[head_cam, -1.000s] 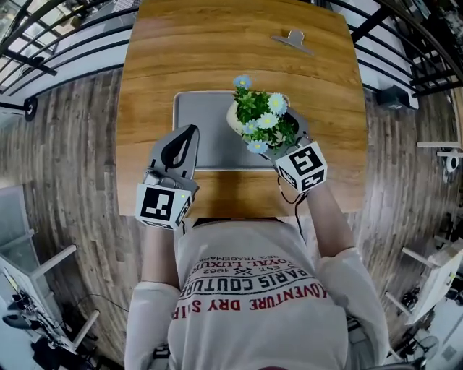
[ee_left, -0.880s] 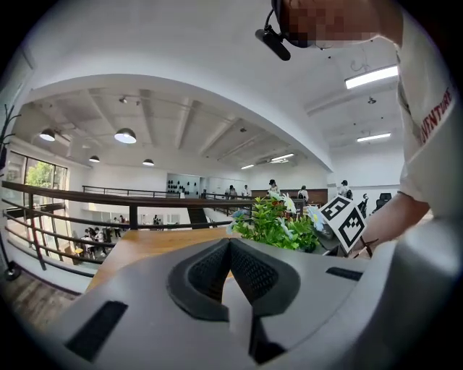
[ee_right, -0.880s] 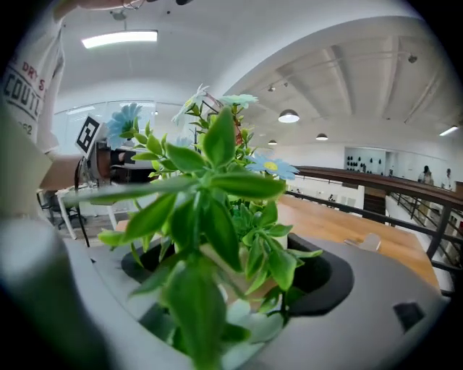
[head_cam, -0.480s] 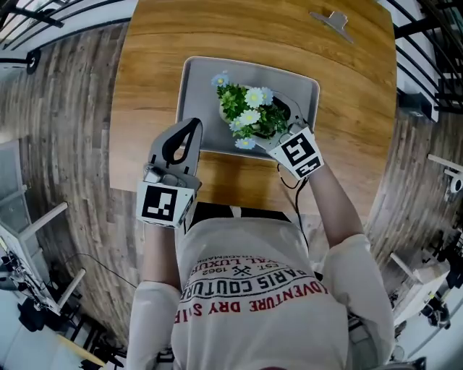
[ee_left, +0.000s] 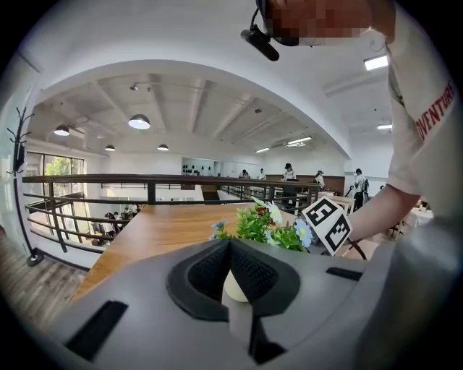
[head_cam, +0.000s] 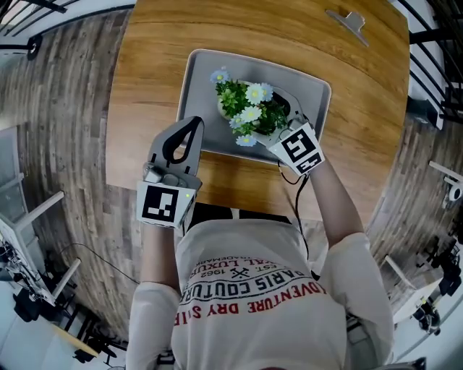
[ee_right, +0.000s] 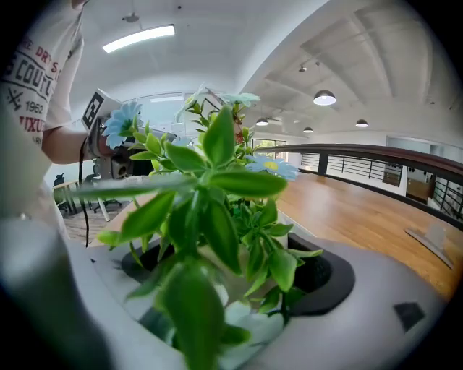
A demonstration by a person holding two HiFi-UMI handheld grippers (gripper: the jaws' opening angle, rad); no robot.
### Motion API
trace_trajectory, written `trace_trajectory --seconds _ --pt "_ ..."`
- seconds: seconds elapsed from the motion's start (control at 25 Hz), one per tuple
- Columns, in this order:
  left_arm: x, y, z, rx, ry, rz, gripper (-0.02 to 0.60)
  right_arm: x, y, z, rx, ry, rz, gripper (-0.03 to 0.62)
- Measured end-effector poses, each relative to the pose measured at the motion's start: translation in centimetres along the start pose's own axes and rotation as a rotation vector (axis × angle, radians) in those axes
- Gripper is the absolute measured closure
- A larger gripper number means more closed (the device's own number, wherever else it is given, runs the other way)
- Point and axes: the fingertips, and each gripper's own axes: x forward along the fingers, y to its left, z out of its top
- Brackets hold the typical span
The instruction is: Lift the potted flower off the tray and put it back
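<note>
Left side of the tray [head_cam: 194, 90] is bare, same for the wooden table [head_cam: 145, 65] left of it and beyond it. The potted flower [head_cam: 249, 112] blocks the tray's middle with the right gripper [head_cam: 281, 128] on its near right side. The left gripper [head_cam: 190, 128] hangs over the near left corner, and a metal clip [head_cam: 352, 18] sits far right.

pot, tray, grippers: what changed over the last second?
The right gripper, shut on the potted flower, carried it from the right edge of the tray to over its middle. Whether it has touched down cannot be told. Nothing was let go. The left gripper stayed shut and empty at the tray's near left edge.
</note>
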Motion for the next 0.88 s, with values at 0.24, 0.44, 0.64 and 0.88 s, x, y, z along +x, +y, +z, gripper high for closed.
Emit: trace_trajectory --seconds 0.24,0.44,0.64,0.88 --pt "0.1 0.2 -0.9 0.005 0.018 0.002 0.569 0.7 0.2 -1.0 0.03 0.01 0.049 0.128" --pt "0.0 -0.1 -0.7 0.015 0.015 -0.004 0.569 -0.3 -0.3 -0.4 0.041 -0.004 -0.003 0.128" --pt "-0.1 -0.7 0.5 0.054 -0.005 -0.014 0.569 -2.7 -0.5 1.2 0.024 -0.022 -0.062 0.128" --pt "-1.1 -2.5 2.8 0.104 -0.048 -0.045 0.569 -8.0 -0.5 4.1 0.021 -0.08 -0.17 0.129"
